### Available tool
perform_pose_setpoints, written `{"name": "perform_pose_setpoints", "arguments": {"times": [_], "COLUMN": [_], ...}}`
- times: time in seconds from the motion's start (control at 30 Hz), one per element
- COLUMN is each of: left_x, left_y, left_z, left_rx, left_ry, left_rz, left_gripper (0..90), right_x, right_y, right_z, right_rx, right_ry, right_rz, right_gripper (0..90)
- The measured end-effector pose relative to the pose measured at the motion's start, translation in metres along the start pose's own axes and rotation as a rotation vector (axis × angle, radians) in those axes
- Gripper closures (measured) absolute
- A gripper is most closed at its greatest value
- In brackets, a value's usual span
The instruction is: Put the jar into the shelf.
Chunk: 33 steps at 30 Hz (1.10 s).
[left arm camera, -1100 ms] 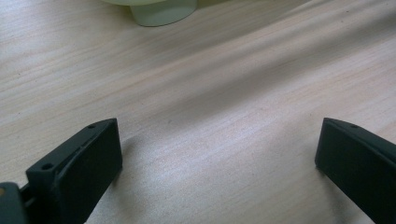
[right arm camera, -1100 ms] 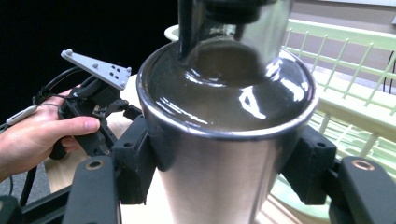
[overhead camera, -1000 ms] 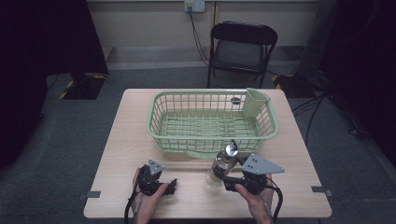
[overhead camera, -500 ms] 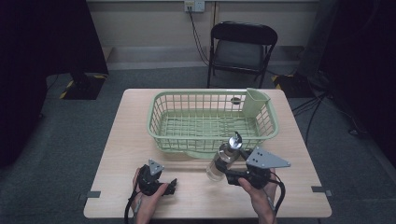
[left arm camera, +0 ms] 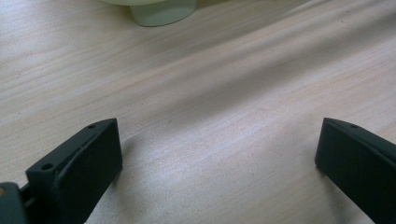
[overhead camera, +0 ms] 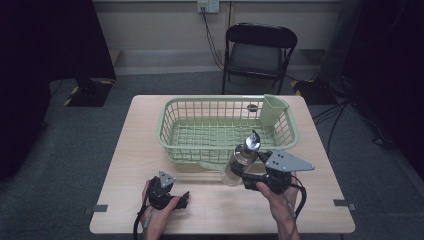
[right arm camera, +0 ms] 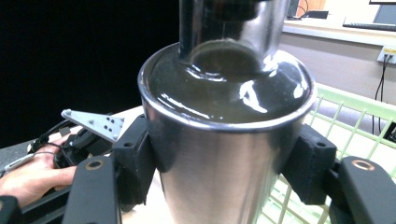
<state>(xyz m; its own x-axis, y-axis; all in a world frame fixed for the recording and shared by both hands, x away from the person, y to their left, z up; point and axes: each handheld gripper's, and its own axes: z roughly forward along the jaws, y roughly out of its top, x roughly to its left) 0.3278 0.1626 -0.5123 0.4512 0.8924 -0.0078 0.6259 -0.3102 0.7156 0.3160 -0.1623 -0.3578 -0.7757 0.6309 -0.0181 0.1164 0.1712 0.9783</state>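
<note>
My right claw [overhead camera: 243,176] pinches the shiny steel-topped glass dispenser bottle [overhead camera: 241,159], tilted, beside the green wire basket's [overhead camera: 172,135] front rim; my left claw [overhead camera: 183,198] rests spread near the tabletop's front edge.

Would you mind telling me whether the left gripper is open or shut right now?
Open. In the left gripper view the left gripper has its two black jaws set wide apart over the bare wooden table, with nothing between them.

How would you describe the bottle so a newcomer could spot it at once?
Start at the green basket in the middle of the table. Just off its near rim, toward the right, the bottle is clamped in the right gripper. It has a clear body and a shiny metal top with a spout, unlike the green plastic beside it.
</note>
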Motion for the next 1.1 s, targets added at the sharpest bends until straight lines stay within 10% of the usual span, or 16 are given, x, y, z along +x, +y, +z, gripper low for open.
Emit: {"name": "perform_pose_setpoints", "arguments": {"times": [1.1], "left_x": [0.000], "left_y": [0.000], "left_z": [0.000], "left_rx": [0.000], "left_ry": [0.000], "left_rz": [0.000], "left_gripper": [0.3], "right_x": [-0.026], "right_y": [0.072], "right_z": [0.019], "right_rx": [0.033], "right_ry": [-0.006], "right_rz": [-0.040], "right_gripper": [35.2]}}
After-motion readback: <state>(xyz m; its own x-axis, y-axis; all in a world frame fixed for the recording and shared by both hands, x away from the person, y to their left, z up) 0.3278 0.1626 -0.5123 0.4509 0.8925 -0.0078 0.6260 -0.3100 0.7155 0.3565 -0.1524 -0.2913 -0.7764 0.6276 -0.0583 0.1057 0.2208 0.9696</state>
